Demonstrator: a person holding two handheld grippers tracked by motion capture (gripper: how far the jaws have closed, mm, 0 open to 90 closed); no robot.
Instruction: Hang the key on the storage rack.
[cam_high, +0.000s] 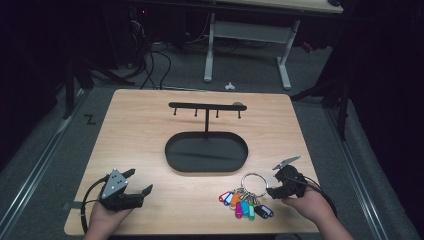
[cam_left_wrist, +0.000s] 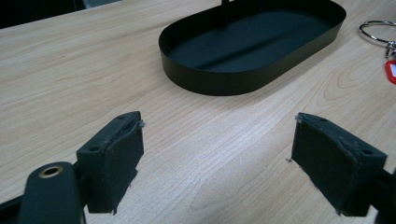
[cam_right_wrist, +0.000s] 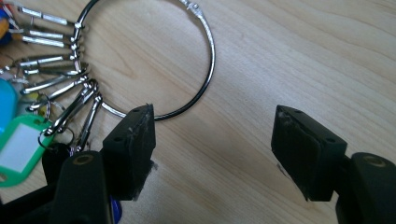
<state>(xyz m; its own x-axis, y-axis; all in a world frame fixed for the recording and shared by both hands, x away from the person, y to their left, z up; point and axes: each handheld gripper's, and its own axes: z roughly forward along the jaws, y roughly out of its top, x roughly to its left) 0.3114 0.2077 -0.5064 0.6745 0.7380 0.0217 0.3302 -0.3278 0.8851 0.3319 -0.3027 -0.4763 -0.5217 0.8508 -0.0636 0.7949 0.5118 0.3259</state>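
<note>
A large metal key ring (cam_high: 253, 176) lies on the table's front right, with several coloured key tags (cam_high: 245, 206) clipped to it. In the right gripper view the ring (cam_right_wrist: 208, 70) rests flat just beyond the tip of one jaw, its tags (cam_right_wrist: 18, 149) at the left. My right gripper (cam_high: 274, 180) (cam_right_wrist: 215, 128) is open beside the ring, with bare wood between its pads. A black key stand (cam_high: 206, 106) with small hooks rises from an oval tray (cam_high: 172, 162). My left gripper (cam_high: 140, 181) (cam_left_wrist: 217, 135) rests open at the front left, holding nothing.
The wooden table (cam_high: 140, 125) has its front edge close to both hands. In the left gripper view the black tray (cam_left_wrist: 210, 84) stands ahead, with the ring (cam_left_wrist: 379, 38) and a red tag (cam_left_wrist: 391, 72) at the right edge. A desk frame (cam_high: 285, 60) stands behind.
</note>
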